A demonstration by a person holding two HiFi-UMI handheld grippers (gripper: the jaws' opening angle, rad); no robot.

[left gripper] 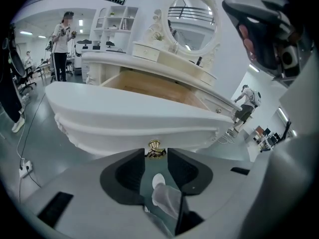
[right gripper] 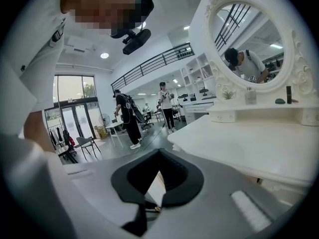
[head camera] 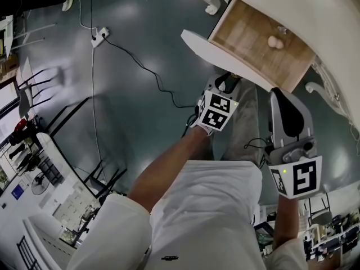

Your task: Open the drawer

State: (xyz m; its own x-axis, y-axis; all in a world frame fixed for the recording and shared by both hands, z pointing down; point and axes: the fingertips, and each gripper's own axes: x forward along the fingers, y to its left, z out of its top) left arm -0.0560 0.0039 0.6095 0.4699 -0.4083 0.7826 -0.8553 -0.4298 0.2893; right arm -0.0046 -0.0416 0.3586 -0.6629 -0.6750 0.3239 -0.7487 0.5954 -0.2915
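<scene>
- Left hand-held gripper (left gripper: 156, 151) is released: jaws apart, with the little brass knob (left gripper: 155, 146) sitting right at the gap between the tips. As far as I can tell, nothing is pinching it.
- Right hand-held gripper (right gripper: 159, 152) is clenched with nothing in it, hanging off to the side by the desk (right gripper: 259, 143).
- The drawer (head camera: 247, 32) is already pulled well out from under the desk top. Its wooden bottom is showing, and there's a small round thing (head camera: 275, 41) lying inside.
- Handling guess: it's a stiff wooden box with a thick curved front, so probably some weight, but it should slide straight.
- The knob is the only real place to grab. It's small, smooth metal and likely slippery, so squeeze it squarely and pull in line with the drawer, no yanking sideways.
- I'd call the job basically done.
</scene>
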